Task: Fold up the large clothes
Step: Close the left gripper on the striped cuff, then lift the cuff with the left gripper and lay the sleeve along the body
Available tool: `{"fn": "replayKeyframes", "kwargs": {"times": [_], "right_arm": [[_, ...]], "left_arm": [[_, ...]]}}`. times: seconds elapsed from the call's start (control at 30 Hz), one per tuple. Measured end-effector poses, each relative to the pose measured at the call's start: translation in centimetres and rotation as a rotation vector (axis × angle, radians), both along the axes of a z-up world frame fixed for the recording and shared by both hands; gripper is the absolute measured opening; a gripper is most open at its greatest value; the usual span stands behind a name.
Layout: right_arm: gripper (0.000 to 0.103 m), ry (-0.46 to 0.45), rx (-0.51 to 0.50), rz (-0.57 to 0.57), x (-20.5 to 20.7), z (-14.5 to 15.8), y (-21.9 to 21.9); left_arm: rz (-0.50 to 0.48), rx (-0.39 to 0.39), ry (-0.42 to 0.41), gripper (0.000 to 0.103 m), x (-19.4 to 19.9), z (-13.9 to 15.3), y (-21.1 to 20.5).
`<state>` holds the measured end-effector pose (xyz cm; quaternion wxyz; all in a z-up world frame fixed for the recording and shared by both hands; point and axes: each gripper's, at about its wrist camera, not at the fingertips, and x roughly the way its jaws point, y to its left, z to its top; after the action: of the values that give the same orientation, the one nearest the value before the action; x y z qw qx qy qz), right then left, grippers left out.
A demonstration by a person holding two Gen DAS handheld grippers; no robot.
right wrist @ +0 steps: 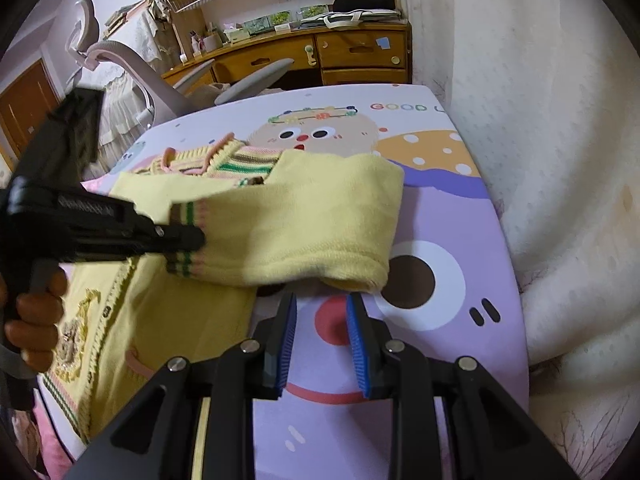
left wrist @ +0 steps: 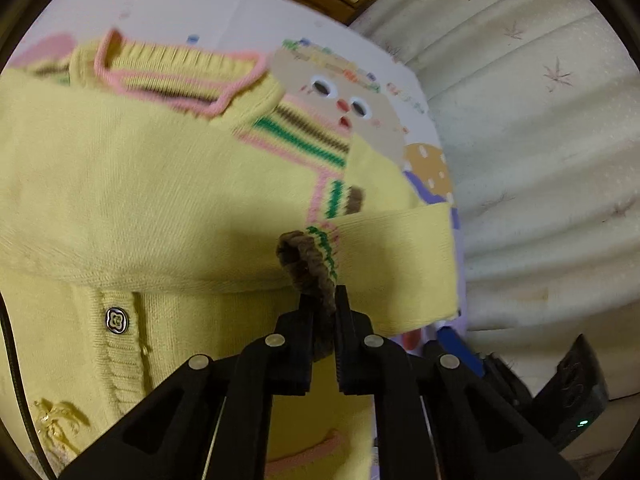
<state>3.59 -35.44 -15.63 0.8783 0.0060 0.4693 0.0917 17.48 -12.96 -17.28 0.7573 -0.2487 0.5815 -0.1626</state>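
Observation:
A yellow knit cardigan (left wrist: 132, 184) with pink trim and green and brown stripes lies on a cartoon-printed mat (right wrist: 436, 312). Its sleeve (right wrist: 304, 224) is folded across the body. My left gripper (left wrist: 323, 300) is shut on the sleeve's brown striped cuff (left wrist: 310, 264); in the right wrist view that same left gripper (right wrist: 192, 238) comes in from the left, a hand on its handle. My right gripper (right wrist: 322, 308) hovers over the mat just below the sleeve's fold, its blue pads (right wrist: 288, 340) apart with nothing between them.
White patterned bedding (right wrist: 560, 160) rises along the mat's right side. Beyond the mat stand a grey office chair (right wrist: 132, 64) and a wooden desk with drawers (right wrist: 320, 52) and shelves. A dark object (left wrist: 576, 384) lies at the right of the left wrist view.

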Motion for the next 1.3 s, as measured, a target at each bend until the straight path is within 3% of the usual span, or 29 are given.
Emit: {"fn": "replayKeyframes", "kwargs": {"times": [0.37,0.67,0.77,0.93,1.13,1.3], "right_arm": [[0.026,0.006,0.093,-0.035,2.1,-0.4,0.4],[0.026,-0.011,0.135,-0.023,4.1,-0.1,2.6],[0.026,-0.008,0.137,-0.021,4.3,-0.1,3.1],[0.026,-0.005,0.130,-0.017,4.7,-0.2,4.5],[0.026,-0.007,0.052,0.005,5.3,-0.7,6.6],[0.026,-0.030,-0.040,-0.002,5.1,-0.8,7.5]], "left_arm": [[0.094,-0.077,-0.191,0.006,1.5,10.2,2.2],[0.197,0.006,-0.299,0.006,1.1,14.7,7.3],[0.239,0.026,-0.306,0.006,1.0,14.9,10.2],[0.271,0.072,-0.237,0.006,1.5,12.3,14.1],[0.294,0.031,-0.156,0.006,1.1,9.3,16.5],[0.263,0.010,-0.162,0.006,1.7,9.1,16.4]]}}
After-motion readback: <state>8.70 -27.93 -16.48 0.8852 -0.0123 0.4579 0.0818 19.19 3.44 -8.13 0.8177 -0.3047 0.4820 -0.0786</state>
